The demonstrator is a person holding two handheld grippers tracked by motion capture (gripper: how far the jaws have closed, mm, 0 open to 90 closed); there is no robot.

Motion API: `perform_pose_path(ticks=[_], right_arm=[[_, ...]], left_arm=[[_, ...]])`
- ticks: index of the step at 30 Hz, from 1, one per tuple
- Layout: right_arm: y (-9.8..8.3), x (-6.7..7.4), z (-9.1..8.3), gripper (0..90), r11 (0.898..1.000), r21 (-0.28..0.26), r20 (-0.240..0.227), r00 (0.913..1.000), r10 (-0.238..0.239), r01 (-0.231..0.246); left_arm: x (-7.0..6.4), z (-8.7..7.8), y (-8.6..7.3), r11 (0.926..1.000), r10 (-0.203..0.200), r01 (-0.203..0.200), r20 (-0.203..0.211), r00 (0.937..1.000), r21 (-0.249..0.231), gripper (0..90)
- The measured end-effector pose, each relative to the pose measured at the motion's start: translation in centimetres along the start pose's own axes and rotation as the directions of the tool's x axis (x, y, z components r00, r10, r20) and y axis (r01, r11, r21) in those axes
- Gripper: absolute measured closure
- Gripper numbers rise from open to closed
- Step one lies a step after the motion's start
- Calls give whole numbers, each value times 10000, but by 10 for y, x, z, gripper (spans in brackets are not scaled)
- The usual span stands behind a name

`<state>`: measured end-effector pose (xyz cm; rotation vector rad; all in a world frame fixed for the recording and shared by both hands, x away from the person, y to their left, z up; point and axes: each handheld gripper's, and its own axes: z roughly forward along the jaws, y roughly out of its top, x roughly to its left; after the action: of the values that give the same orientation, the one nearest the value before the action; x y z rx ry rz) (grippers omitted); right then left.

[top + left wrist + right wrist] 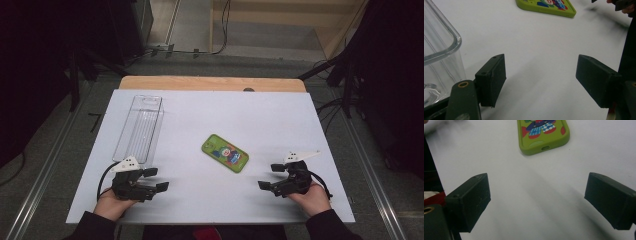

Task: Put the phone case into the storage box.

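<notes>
I see the green phone case (543, 135) cut off at the top edge in both gripper views. Clear bin (439, 53) runs off left. Its cartoon print is too small to read from above.

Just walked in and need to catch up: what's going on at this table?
A person holds a gripper in each hand over a white table. The left gripper and right gripper are both open and hold nothing. A green phone case lies flat between them, untouched. A clear plastic bin stands just beyond the left gripper.
</notes>
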<state>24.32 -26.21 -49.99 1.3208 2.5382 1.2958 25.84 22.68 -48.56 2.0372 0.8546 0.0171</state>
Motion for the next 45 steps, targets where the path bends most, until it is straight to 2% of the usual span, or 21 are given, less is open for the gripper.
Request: perform_pose_path(ticks=[4, 13, 20, 30, 39, 45], right_arm=[[1, 2, 2, 49, 10000, 76, -1, 10000, -54, 54], [8, 5, 11, 49, 9991, 172, -357, 9986, -387, 393], [12, 5, 13, 49, 9989, 190, -431, 9982, -427, 436], [25, 0, 17, 49, 9994, -1, -354, 9988, -341, 341], [38, -1, 25, 49, 9989, -133, -423, 9980, -464, 458], [49, 0, 24, 49, 9984, -253, -503, 9974, -525, 513]], left_arm=[[0, 0, 0, 10000, -19, 19, 29, 10000, -2, 246], [0, 0, 0, 10000, -16, 16, 38, 10000, 7, 246], [0, 1, 0, 9999, -121, 121, 28, 9999, 20, 246], [1, 0, 0, 9999, -114, 114, 64, 9999, -42, 246], [2, 0, 0, 9999, -132, 133, 88, 9999, -50, 246], [2, 0, 0, 9999, -160, 161, 77, 9998, -55, 246]])
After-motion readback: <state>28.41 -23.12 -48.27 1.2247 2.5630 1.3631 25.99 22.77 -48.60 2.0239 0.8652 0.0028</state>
